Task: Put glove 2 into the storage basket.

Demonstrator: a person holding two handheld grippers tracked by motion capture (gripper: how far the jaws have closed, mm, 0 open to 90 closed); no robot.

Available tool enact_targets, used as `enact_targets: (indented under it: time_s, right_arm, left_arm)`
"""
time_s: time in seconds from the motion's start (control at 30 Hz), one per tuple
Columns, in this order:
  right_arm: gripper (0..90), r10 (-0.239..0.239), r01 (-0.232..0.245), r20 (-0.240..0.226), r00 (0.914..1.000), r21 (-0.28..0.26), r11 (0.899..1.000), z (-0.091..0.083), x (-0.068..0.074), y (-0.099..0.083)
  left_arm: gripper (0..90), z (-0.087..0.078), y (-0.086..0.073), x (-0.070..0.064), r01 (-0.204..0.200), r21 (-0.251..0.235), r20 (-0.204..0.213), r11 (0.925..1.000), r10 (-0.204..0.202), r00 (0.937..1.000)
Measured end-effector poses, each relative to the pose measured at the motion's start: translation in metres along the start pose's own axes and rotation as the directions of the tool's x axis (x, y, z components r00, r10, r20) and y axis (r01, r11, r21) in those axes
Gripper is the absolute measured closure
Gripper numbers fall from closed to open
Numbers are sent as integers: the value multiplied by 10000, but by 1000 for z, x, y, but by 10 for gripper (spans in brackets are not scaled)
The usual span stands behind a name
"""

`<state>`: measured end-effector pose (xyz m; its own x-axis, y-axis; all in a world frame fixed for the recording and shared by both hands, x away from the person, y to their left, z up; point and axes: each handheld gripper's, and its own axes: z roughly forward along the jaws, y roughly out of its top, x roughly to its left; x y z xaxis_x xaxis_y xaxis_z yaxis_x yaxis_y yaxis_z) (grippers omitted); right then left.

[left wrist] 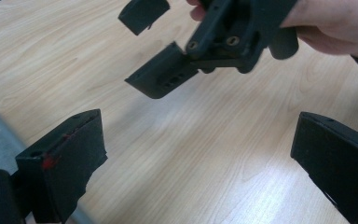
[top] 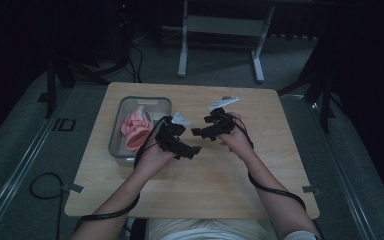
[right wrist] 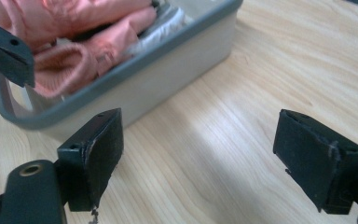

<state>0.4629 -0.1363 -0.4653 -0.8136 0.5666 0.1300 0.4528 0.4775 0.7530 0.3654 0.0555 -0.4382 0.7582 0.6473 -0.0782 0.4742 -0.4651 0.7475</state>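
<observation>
Above the wooden table, each hand-held gripper, left and right, spread wide, empty, beside the grey bin.

Dim room, grey carpet, white table frame behind.

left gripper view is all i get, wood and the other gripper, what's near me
Observer: A grey bin sits on the table's left part, beside your left gripper.
Operator: anything in it
Observer: Pink cloth, bunched up inside.
Operator: right gripper holding anything
Observer: No, the right gripper has its jaws wide apart over bare wood, facing the bin.
</observation>
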Motion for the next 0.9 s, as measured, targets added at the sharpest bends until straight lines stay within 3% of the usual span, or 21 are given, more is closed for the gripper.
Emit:
enact_targets:
  time_s: [0.1,0.27,0.43,0.7,0.9]
  right_arm:
    - [156,2,-3,82,10000,110,9999,-1,-3,-8]
    - [148,-65,60,137,9999,319,9995,-1,-4,-22]
    - [147,24,-31,196,9998,368,9993,-1,-7,-37]
    - [148,107,-118,343,9994,326,9994,-2,-7,-60]
    - [148,-73,66,199,9998,389,9992,-1,0,-75]
  left_arm:
    - [26,8,-4,-9,-224,12,402,9997,223,9989]
    - [25,22,-12,-19,-393,39,663,9992,389,9970]
    - [25,31,-21,-28,-695,-170,514,9974,703,9962]
    - [25,47,-39,-39,-974,-175,609,9951,983,9933]
    - [25,52,-52,-44,-1199,-455,866,9917,1235,9886]
